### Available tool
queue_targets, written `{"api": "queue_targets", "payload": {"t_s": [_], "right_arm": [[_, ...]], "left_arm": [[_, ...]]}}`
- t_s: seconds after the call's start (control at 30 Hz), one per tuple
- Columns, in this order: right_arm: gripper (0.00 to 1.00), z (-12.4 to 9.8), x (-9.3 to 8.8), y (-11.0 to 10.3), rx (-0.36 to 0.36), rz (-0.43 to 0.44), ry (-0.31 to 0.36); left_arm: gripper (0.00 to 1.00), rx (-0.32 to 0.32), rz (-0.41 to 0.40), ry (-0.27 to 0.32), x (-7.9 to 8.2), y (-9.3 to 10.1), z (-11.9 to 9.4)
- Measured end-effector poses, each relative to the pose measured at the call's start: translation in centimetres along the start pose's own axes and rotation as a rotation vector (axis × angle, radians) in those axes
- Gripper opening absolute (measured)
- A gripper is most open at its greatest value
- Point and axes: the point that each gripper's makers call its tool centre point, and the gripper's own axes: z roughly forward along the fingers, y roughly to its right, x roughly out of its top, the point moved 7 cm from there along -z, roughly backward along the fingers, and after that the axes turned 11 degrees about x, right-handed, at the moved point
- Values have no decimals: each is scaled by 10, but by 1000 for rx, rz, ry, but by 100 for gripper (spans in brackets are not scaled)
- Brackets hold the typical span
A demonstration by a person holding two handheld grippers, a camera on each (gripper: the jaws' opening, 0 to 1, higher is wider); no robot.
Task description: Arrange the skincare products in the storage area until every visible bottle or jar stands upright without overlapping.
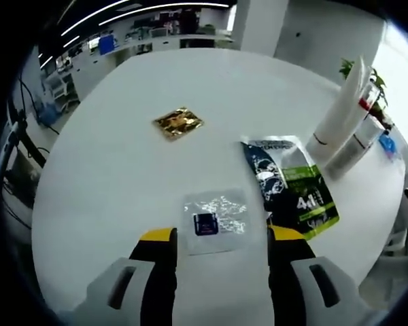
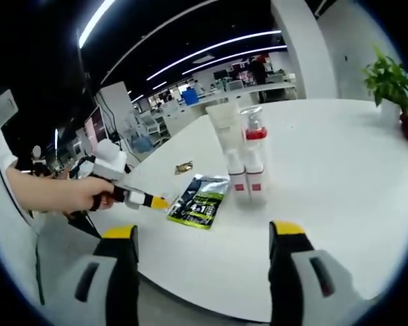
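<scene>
My left gripper (image 1: 222, 238) is open, its yellow-tipped jaws hovering just short of a clear sachet (image 1: 215, 221) with a dark square label, lying flat on the white round table (image 1: 122, 176). A dark and green sachet (image 1: 291, 186) lies to its right, and a gold foil sachet (image 1: 178, 123) farther off. A white tube (image 1: 338, 109) and a clear bottle with a red band (image 1: 357, 139) stand upright at the right. My right gripper (image 2: 202, 234) is open near the table edge, well short of the white tube (image 2: 228, 146) and the red-banded pump bottle (image 2: 253, 156), which stand side by side.
A person's hand holds the left gripper (image 2: 139, 198) over the table's left side, beside the green sachet (image 2: 200, 198) and the gold sachet (image 2: 183, 166). A potted plant (image 2: 391, 85) stands at the far right. Office desks and a pillar lie beyond the table.
</scene>
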Motion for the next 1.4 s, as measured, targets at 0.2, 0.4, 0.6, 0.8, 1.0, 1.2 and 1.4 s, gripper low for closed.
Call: {"api": "queue_targets", "payload": {"t_s": [0.2, 0.4, 0.6, 0.8, 1.0, 1.2, 1.4], "right_arm": [[79, 0, 0, -1, 3, -11, 1], [79, -1, 1, -1, 6, -15, 6], [79, 0, 1, -2, 10, -30, 4], [79, 0, 0, -4, 15, -46, -4], [78, 1, 0, -4, 20, -55, -7], [78, 1, 0, -4, 19, -55, -7], [78, 0, 0, -4, 10, -64, -9]], "left_arm": [[53, -42, 20, 12, 0, -4, -4], [57, -75, 32, 33, 1, -7, -14], [66, -86, 44, 82, 4, -14, -27], [72, -119, 71, 117, 4, -18, -37], [76, -165, 105, 140, -2, -17, -53], [78, -197, 130, 171, -7, -21, -64], [82, -218, 136, 182, -15, -33, -71]]}}
